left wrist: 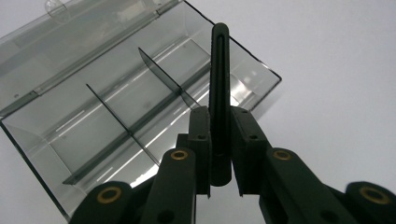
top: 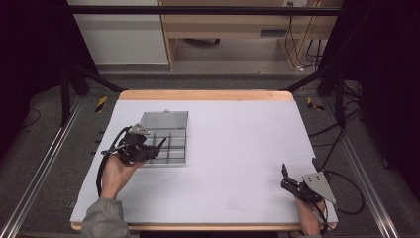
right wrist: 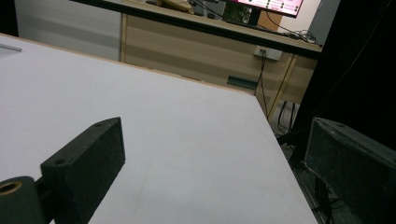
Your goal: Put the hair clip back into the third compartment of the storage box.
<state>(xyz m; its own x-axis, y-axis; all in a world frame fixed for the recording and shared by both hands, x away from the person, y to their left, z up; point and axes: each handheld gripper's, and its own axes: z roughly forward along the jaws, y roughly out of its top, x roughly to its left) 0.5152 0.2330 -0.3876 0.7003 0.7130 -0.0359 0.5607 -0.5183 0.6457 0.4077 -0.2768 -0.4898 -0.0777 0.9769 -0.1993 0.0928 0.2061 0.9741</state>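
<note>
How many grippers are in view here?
2: left gripper, shut on a black stick over the open clear box; right gripper, open, at the table's near right corner.

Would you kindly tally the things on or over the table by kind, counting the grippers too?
Clear compartment box, lid open: 1
Slim black stick, clamped in the left gripper: 1
Grippers, left and right gripper: 2
Total: 4

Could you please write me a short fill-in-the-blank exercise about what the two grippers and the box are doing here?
1. The left gripper is shut on a slim black ____.
2. The clear compartment box lies with its lid ____.
3. The jaws of the right gripper stand ____.

Missing words: stick; open; open
</note>
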